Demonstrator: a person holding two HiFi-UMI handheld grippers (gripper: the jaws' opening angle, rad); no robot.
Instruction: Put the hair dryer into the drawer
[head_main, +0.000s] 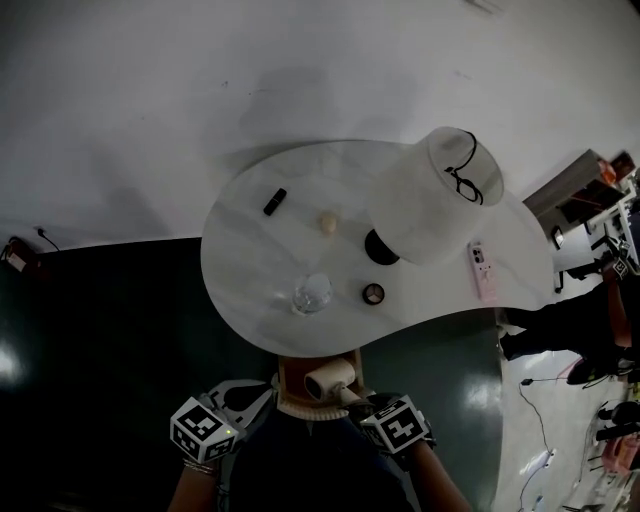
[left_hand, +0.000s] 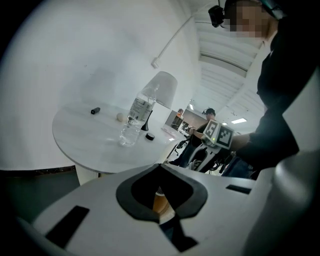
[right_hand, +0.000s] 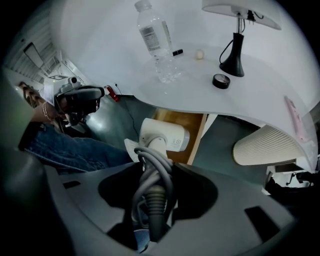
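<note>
My right gripper (right_hand: 155, 167) is shut on the handle of the white hair dryer (right_hand: 165, 135), with the grey cord (right_hand: 152, 175) wound round that handle between the jaws. In the head view the hair dryer (head_main: 328, 380) hangs over an open wooden drawer (head_main: 296, 372) under the table's near edge, with my right gripper (head_main: 352, 398) just right of it. My left gripper (head_main: 258, 392) is beside the drawer's left side. In its own view the left gripper (left_hand: 160, 167) has its jaws meeting at the tips, with nothing gripped.
The white table (head_main: 260, 260) carries a water bottle (head_main: 312, 293), a lamp (head_main: 440, 195), a round tin (head_main: 373, 293), a small ball (head_main: 328, 222), a black stick (head_main: 274, 201) and a pink strip (head_main: 482, 268). Another person (head_main: 580, 320) stands at the right. The floor is dark green.
</note>
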